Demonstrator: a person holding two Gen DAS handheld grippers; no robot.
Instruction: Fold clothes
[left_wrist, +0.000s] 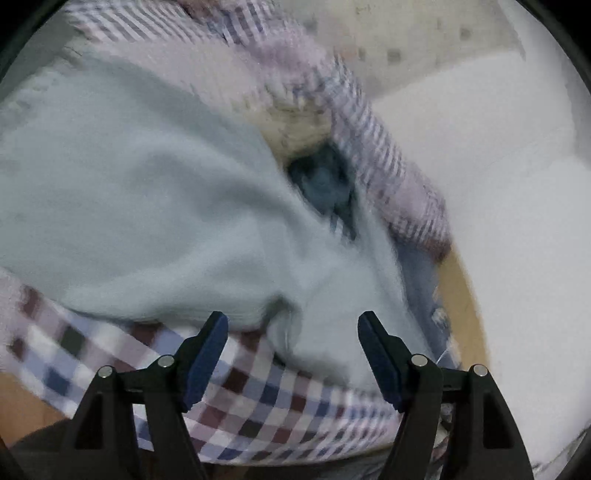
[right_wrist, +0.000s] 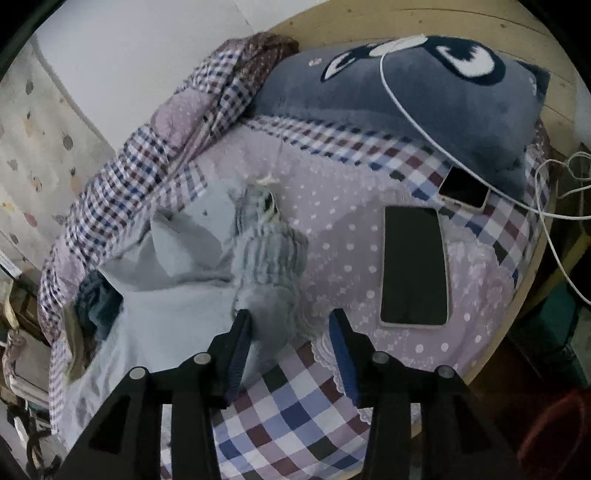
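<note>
While the left view blurs, two phones (right_wrist: 413, 266) show right.

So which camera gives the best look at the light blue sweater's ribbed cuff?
The right wrist view. It is sharp there, and the ribbed cuff lies just ahead of the open right tongs on the dotted quilt. The left wrist view is motion-blurred and shows only the sweater body; no cuff can be made out.

sweater (right_wrist: 177, 295) on quilt (right_wrist: 332, 221) | phone (right_wrist: 413, 266) right | pillow (right_wrist: 424, 103) behind
</note>
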